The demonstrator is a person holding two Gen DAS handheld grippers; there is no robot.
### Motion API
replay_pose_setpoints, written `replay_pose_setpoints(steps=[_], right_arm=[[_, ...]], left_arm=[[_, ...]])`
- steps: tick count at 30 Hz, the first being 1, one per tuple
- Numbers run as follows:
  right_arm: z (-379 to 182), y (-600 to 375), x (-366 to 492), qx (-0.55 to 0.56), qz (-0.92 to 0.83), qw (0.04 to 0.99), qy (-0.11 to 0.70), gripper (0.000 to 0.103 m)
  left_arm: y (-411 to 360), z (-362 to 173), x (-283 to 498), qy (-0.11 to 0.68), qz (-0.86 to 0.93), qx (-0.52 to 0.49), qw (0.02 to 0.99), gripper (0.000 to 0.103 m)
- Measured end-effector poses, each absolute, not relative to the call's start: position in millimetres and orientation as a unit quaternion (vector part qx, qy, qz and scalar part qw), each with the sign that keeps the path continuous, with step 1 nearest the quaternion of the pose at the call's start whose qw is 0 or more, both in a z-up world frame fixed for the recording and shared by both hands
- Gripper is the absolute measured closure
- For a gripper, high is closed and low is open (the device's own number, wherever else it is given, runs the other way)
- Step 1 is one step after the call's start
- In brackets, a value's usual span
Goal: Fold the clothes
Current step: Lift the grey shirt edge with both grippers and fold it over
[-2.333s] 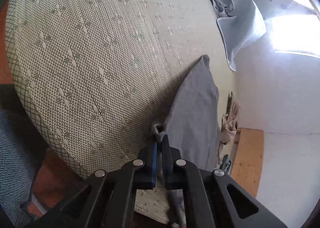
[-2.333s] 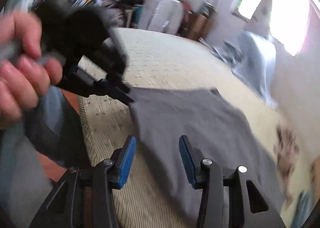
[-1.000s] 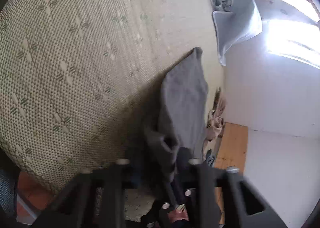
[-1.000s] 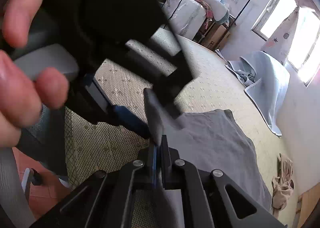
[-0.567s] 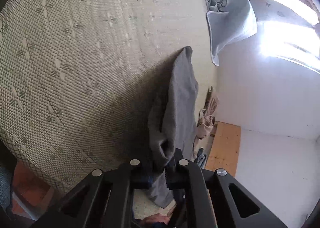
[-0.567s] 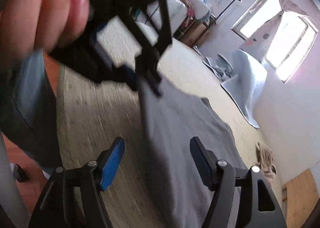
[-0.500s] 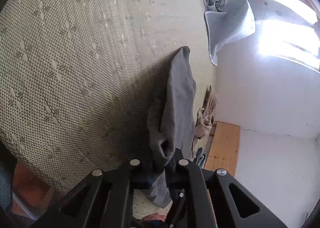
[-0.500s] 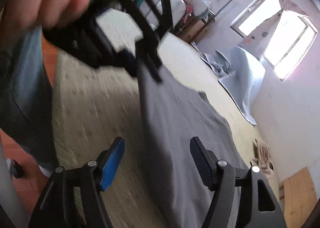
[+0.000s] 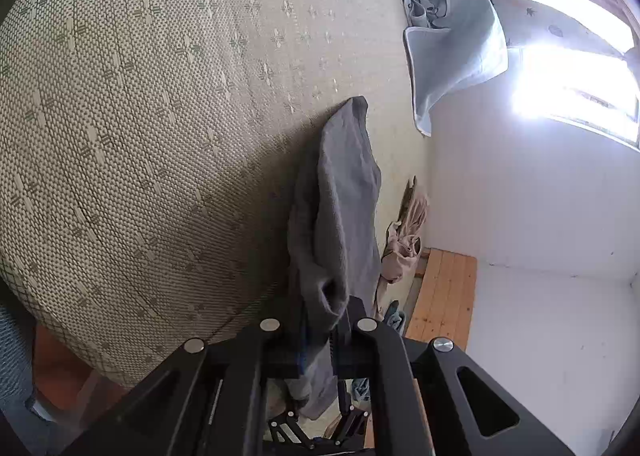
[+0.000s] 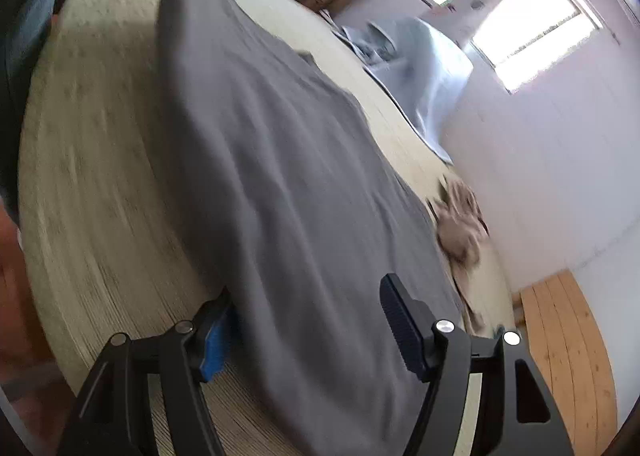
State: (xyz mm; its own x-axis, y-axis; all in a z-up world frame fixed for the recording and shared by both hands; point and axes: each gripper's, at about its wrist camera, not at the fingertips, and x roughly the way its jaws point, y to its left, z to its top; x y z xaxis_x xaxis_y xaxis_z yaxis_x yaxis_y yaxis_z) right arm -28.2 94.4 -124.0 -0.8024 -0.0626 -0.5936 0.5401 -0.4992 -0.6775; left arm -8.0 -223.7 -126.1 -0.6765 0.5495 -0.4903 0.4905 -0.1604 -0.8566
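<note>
Left tongs [image 9: 320,332]: clamped on a bunched corner of the grey garment [image 9: 344,192], lifting it.
Right tongs [image 10: 308,320]: spread wide, low over the garment's near edge, gripping nothing.
Grey garment: mostly spread on the woven mat [image 9: 140,116].
Beige cloth [image 10: 460,220]: beside it.

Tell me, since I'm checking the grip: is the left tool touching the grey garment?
Touching. The left wrist view shows the left tool clamped on a bunched edge of the grey garment.

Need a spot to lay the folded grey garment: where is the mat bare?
Bare: the woven mat left of the grey garment. Crowded: the wall side, with the beige cloth and the pale blue blanket.
</note>
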Motion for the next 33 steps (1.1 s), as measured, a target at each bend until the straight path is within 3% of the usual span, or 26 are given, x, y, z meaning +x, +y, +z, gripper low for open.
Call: replay_pose_setpoints(steps=[23,26,28,33], right_arm=[[-140,198,-10,0.187,-0.764,0.091,0.611,0.036],[-143,202,-9,0.178,-0.754,0.087,0.626,0.046],[-146,203,-6,0.187,-0.749,0.091,0.629,0.058],[-155,199,6,0.192,-0.733,0.095,0.645,0.074]], left_arm=[[-215,-107,2,-0.642,0.651,-0.405,0.006,0.096],[-213,-105,4,-0.640,0.652,-0.406,0.005,0.096],[-211,-104,5,-0.638,0.653,-0.407,0.005,0.096],[-210,-101,10,-0.637,0.654,-0.408,0.001,0.096]])
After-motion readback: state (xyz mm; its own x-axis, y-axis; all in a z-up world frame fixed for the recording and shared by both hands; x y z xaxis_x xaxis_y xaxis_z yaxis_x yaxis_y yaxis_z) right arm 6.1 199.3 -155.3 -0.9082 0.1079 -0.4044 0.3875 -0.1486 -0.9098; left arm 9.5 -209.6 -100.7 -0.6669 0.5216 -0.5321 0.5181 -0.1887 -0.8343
